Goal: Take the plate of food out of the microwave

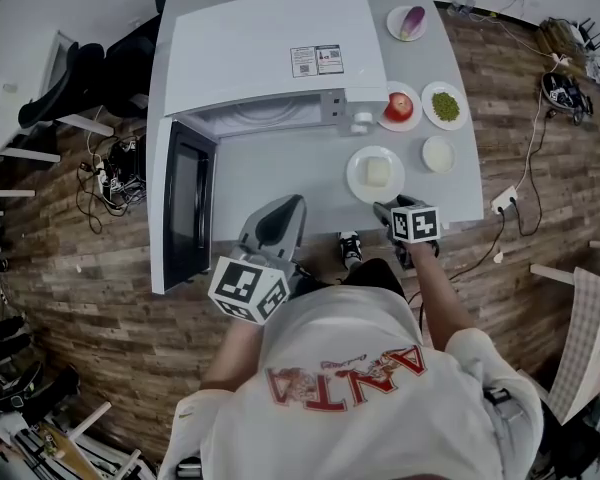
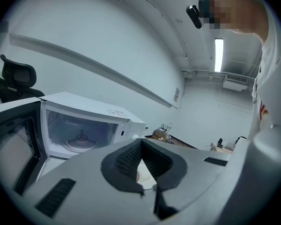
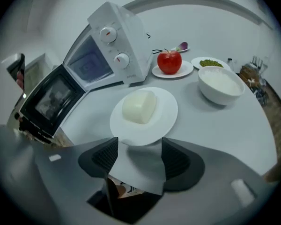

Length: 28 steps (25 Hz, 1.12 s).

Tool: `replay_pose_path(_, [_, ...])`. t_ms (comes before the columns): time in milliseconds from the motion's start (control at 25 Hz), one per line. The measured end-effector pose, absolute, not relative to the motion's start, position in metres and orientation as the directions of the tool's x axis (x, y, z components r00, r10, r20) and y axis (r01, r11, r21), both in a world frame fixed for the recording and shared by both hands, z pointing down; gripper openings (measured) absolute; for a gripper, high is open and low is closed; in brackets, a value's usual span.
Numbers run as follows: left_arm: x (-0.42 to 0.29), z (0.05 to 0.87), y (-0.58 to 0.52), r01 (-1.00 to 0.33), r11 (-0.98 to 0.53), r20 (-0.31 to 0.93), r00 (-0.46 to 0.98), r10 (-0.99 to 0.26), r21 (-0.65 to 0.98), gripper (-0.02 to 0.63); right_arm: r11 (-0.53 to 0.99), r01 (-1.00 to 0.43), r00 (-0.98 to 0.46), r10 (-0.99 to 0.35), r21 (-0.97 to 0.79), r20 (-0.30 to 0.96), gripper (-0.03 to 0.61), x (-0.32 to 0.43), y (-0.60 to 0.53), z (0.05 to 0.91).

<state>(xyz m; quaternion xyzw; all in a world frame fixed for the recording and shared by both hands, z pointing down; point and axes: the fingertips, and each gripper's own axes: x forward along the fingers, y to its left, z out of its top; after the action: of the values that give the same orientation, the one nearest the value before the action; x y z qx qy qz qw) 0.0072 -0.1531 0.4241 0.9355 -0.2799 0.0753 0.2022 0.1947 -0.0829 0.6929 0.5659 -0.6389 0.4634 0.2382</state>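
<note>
Two hand-held grippers are held at the near edge of the grey table (image 1: 280, 168), one in each of the person's hands. The right hand-held gripper (image 3: 139, 141) has its jaws spread wide. The near rim of the plate (image 3: 166, 118) lies just at their tips, between the two pads, and neither pad presses on it. That plate sits flat on the table, outside the microwave (image 1: 265, 53) and a little to the right of its front. It carries a pale, blocky piece of food (image 3: 139, 106) near its middle. The left hand-held gripper (image 2: 141, 143) has its jaws pressed together at the tips with nothing pinched between them. It is in front of the microwave's opening. The microwave's door (image 1: 185, 203) stands swung open to the left, and the round turntable (image 2: 82, 143) shows inside the cavity. Beyond the plate, a red apple (image 3: 169, 61) rests on a small dish of its own, just beside the microwave's panel with its two knobs (image 3: 122, 60). To the right of the apple is a dish of green food (image 3: 210, 63), and nearer the person stands a white bowl (image 3: 220, 83), close to the plate but apart from it. Well back on the table, a further dish holds something purple (image 1: 410, 21).
</note>
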Motion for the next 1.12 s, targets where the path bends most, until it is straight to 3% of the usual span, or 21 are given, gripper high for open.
replay_pose_path(160, [0.004,0.42,-0.156,-0.556,-0.758,0.24,0.831,-0.502,0.342,0.009,-0.037,-0.967,-0.202,-0.482,-0.251,0.853,0.256,0.198,-0.077,0.689])
replay_pose_path(400, [-0.006,0.406,-0.165,-0.576,-0.752,0.205,0.818,-0.538,0.322,0.009,0.017,-0.971,-0.191,-0.657,-0.239,0.73,0.03,0.193,-0.108,0.618])
replay_pose_path(480, [-0.012,0.399,-0.17,-0.586,-0.748,0.189,0.81,-0.555,0.313,0.009,0.044,-0.971,-0.196,-0.715,-0.236,0.671,0.003,0.189,-0.122,0.587])
replay_pose_path(800, [-0.043,0.364,-0.184,-0.644,-0.718,0.118,0.761,-0.638,0.264,0.009,0.2,-0.943,-0.292,-0.879,-0.265,0.376,0.002,0.156,-0.165,0.455])
replay_pose_path(1120, [-0.068,0.335,-0.187,-0.685,-0.694,0.067,0.721,-0.69,0.222,0.009,0.378,-0.902,-0.411,-0.899,-0.207,0.148,0.002,0.107,-0.178,0.342])
